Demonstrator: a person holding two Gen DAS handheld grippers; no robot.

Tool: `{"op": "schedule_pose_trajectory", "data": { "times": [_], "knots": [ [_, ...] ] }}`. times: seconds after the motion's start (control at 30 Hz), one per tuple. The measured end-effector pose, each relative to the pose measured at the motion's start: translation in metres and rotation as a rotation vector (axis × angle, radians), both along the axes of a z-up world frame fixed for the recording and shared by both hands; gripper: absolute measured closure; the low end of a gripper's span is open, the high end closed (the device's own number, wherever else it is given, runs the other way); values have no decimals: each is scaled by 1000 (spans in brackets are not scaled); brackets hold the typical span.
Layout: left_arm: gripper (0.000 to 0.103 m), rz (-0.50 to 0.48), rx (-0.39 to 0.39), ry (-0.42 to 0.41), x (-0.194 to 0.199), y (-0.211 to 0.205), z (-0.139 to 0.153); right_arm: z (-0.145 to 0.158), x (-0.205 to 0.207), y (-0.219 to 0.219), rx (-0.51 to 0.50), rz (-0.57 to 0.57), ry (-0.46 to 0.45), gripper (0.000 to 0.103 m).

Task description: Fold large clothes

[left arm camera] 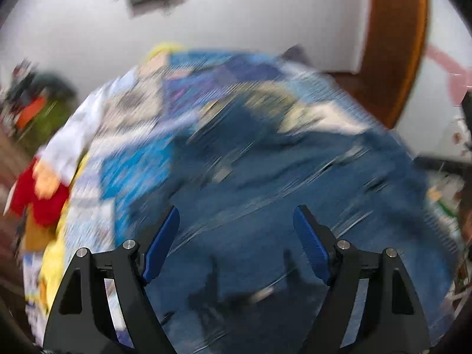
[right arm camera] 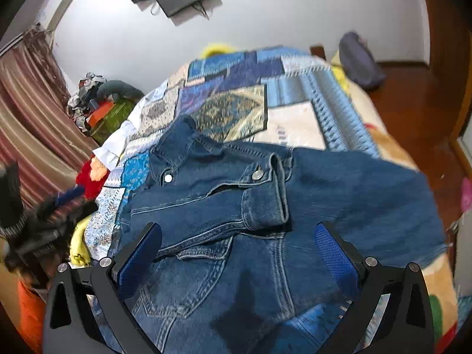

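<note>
Denim jacket (right arm camera: 265, 206), spread on patchwork quilt (right arm camera: 236, 88), sleeve folded across front; left gripper (left arm camera: 236, 227) and right gripper (right arm camera: 239, 244) spread wide, empty; next fold best gripped at hem corners.

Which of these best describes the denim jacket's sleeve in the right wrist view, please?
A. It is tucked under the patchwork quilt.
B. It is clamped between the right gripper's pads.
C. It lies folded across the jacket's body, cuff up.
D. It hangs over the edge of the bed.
C: the sleeve lies across the denim jacket, its buttoned cuff on top, ahead of the open right gripper.
</note>
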State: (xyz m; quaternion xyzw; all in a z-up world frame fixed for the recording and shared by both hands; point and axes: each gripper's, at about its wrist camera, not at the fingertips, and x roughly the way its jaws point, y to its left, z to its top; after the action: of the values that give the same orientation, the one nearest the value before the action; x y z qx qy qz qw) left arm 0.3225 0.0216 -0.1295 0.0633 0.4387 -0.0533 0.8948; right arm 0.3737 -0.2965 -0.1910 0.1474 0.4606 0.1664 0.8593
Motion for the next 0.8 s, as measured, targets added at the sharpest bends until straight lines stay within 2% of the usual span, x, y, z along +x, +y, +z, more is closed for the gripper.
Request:
{"op": "schedule_pose_trajectory", "data": {
  "times": [0.03, 0.1, 0.2, 0.23, 0.33, 0.43, 0.5, 0.63, 0.7, 0.8],
  "knots": [
    [24, 35, 17, 33, -4, 19, -14, -7, 9, 3, -5, 1, 30, 1],
    [24, 89, 36, 88, -14, 50, -39, -19, 22, 8, -9, 5, 76, 8],
    [24, 145, 46, 181, -33, 91, -77, -41, 42, 17, -5, 19, 162, 20],
    [24, 151, 44, 200, -40, 98, -84, -46, 46, 19, -9, 19, 177, 21],
    [24, 159, 26, 263, -56, 118, -114, -63, 56, 25, -54, -18, 204, 27],
    [24, 180, 31, 311, -59, 123, -140, -64, 58, 29, -105, -50, 184, 39],
    [24, 211, 27, 313, -56, 125, -149, -57, 58, 35, -131, -31, 157, 60],
    [24, 304, -9, 266, -42, 133, -146, -32, 51, 43, -115, -6, 88, 70],
    [24, 338, 0, 234, -37, 134, -138, -10, 45, 47, -102, 5, 30, 78],
    [24, 372, 27, 171, -40, 134, -124, 24, 30, 50, -66, 26, -53, 83]
  ]
}}
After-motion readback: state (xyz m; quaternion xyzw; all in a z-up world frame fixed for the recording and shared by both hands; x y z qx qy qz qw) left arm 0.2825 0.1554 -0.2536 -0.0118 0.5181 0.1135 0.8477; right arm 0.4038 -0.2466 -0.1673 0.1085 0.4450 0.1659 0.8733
